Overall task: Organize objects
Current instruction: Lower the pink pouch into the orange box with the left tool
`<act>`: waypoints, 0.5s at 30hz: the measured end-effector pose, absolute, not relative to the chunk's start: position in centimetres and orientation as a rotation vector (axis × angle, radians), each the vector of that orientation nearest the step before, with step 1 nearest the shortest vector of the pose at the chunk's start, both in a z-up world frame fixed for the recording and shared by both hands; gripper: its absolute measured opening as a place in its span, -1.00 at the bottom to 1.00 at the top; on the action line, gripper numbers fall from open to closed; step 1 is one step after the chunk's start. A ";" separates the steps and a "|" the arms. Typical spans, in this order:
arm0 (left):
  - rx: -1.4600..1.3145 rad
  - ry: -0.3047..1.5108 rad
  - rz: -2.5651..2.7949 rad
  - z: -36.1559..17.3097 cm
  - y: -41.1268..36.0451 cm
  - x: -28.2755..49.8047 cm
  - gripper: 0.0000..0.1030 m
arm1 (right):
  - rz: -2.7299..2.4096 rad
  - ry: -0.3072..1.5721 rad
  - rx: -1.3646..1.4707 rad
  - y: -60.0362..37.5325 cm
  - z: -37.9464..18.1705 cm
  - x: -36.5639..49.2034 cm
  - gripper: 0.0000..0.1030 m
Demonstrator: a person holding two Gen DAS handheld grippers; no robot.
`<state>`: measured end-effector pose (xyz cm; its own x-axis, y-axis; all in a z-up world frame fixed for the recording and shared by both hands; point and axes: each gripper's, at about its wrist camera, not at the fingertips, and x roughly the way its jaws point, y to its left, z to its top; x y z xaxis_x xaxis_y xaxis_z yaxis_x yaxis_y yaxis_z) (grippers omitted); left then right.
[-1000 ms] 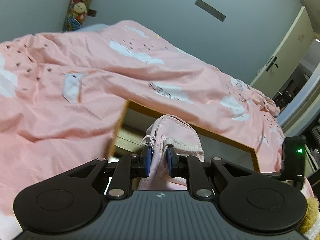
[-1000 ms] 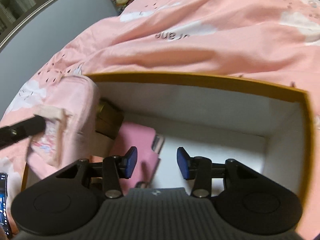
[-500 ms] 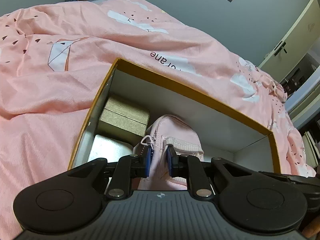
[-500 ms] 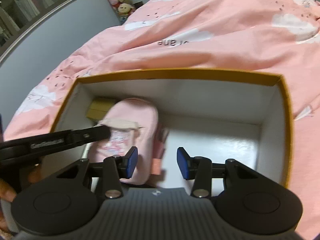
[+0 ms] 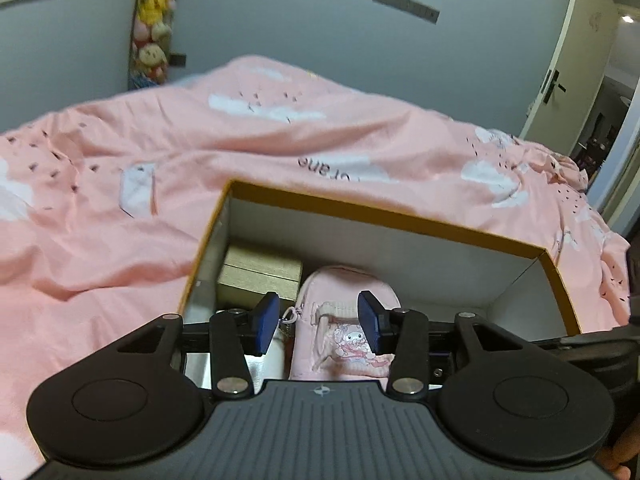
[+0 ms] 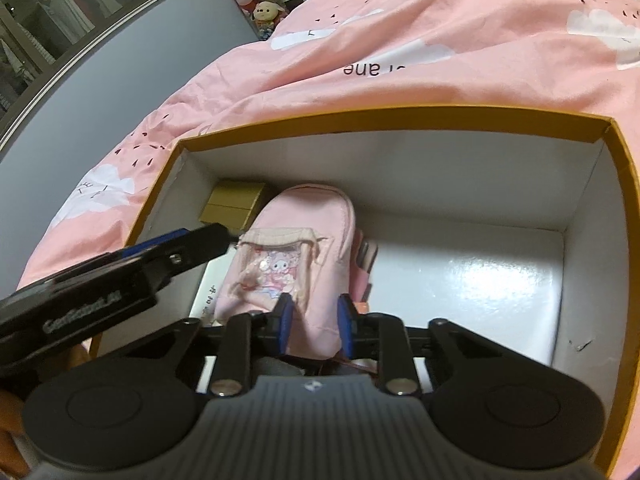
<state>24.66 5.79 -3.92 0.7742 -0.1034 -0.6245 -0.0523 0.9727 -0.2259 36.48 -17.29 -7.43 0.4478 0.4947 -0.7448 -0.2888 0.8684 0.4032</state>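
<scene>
nearest, right hand-held gripper, blue pads pinched onto the lower end of a pink pouch. pouch lying inside the box, toward its left half, cartoon window facing up, top end pointing at the far wall. left hand-held gripper spread apart above the same pouch, pads clear of the fabric on both sides; seen from the right wrist view as a black arm reaching in from the left, tip just beside the pouch's pocket edge. under and left of the pouch, a white flat item with print on it, only partly showing. on the pouch's right edge, a pink flat thing, mostly hidden. further back, in the box's far left corner, a small tan carton, close beside the pouch. right half of the box floor white and glossy. box resting on a bed with a pink cover. beyond the bed, a grey wall, a column of plush toys, and a door at far right.
</scene>
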 end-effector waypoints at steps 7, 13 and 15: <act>-0.248 0.663 -0.002 -3.7 5.5 23.1 -0.03 | 0.471 1.021 0.216 -16.3 -8.2 36.8 -0.63; -0.257 0.655 -0.022 -3.4 5.5 22.4 -0.03 | 0.456 1.012 0.184 -15.8 -7.7 36.4 -0.52; -0.257 0.646 -0.034 -3.1 5.4 21.9 -0.02 | 0.449 0.999 0.180 -15.9 -7.2 36.0 -0.50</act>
